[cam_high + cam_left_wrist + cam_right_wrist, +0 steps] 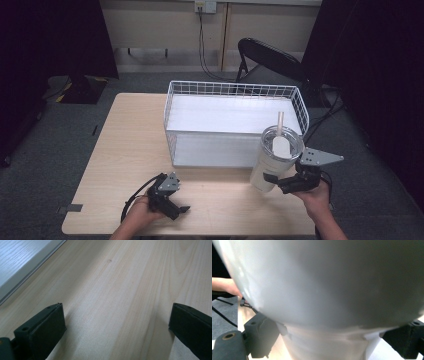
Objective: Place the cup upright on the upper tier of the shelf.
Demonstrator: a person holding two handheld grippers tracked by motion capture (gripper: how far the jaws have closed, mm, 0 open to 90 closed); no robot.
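A white tumbler (272, 161) with a clear lid and a pale straw (280, 123) is held just in front of the white wire basket (235, 90), near the table's right front. My right gripper (276, 183) is shut on the tumbler's lower body; in the right gripper view the tumbler (324, 290) looms very close, with a black jaw on each side of its narrow base. My left gripper (179, 210) rests low over the wooden table (135, 145) at the front left, open, with bare wood (117, 302) between its pads.
The wire basket holds a white board and takes up the table's back middle and right. A black folding chair (270, 57) stands behind the table. Dark curtains hang on both sides. In the right gripper view the person's other hand (227, 287) shows at the left.
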